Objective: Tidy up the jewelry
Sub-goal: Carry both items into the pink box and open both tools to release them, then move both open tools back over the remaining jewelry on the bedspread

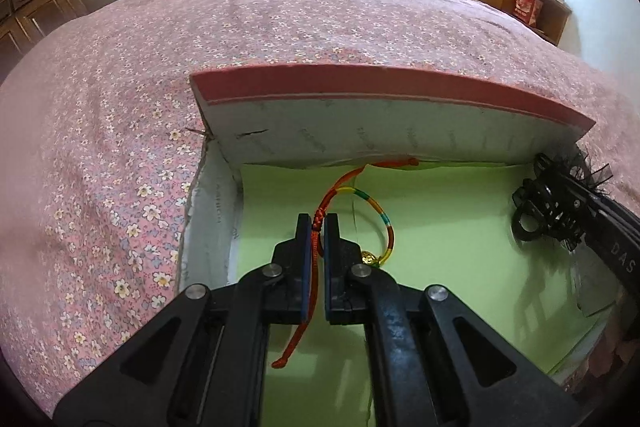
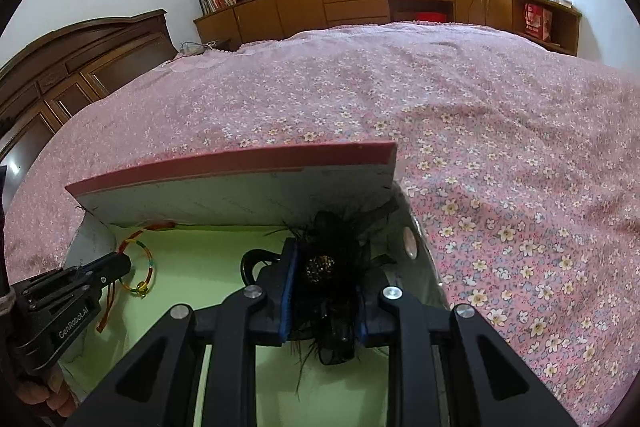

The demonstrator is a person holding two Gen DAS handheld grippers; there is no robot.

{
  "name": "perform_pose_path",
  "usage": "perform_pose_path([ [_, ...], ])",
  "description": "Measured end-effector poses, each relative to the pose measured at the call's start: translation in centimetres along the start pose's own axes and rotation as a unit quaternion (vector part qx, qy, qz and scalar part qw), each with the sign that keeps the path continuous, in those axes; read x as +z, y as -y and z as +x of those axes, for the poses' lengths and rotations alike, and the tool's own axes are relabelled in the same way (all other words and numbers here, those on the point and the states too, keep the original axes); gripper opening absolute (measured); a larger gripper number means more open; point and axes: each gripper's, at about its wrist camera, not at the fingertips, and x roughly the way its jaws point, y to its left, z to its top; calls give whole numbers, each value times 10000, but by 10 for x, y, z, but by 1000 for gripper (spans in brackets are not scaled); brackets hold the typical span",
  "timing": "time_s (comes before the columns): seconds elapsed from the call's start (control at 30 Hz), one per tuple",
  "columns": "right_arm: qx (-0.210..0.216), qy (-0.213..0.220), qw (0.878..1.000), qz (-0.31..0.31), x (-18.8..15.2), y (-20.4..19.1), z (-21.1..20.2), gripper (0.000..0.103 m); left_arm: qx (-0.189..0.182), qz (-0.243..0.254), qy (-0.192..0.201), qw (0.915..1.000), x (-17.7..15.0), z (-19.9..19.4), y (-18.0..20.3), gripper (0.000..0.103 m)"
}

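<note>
Left wrist view: the left gripper (image 1: pixel 318 223) has its jaws pinched on the red knotted cord of a rainbow string bracelet (image 1: pixel 362 223), whose loop and gold bead lie just right of the jaws over the green floor of the open box (image 1: pixel 216 195); the cord runs lengthwise between the jaws. At the right edge the other tool shows "DAS" (cut off).

Right wrist view: the right gripper (image 2: pixel 326 263) clamps a black feathered hair clip (image 2: pixel 324 267) above the box's lower centre. The left tool, lower left, reads "GenRobot.AI".
</note>
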Motion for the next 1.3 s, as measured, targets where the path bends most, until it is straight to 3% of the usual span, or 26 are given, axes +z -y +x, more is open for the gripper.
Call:
perform_pose_path([
  [0.23, -88, -18, 9999, 69, 2, -1, -6, 39, -145, 21, 154, 9998, 0, -13, 3, 0],
  [0.4, -8, 147, 9999, 35, 7, -3, -23, 46, -158, 113, 301, 9994, -4, -29, 10, 21],
  [0.47, -12, 209, 9998, -33, 9, -8, -32, 48, -202, 82, 388, 9990, -5, -35, 9, 24],
  [0.83, 404, 482, 9978, 220, 5, -7, -92, 51, -369, 49, 694, 9969, -13, -85, 5, 25],
  [1.3, 442, 675, 9965, 209, -32, 3, -164, 52, -621, -44, 714, 9955, -54, -140, 1, 25],
])
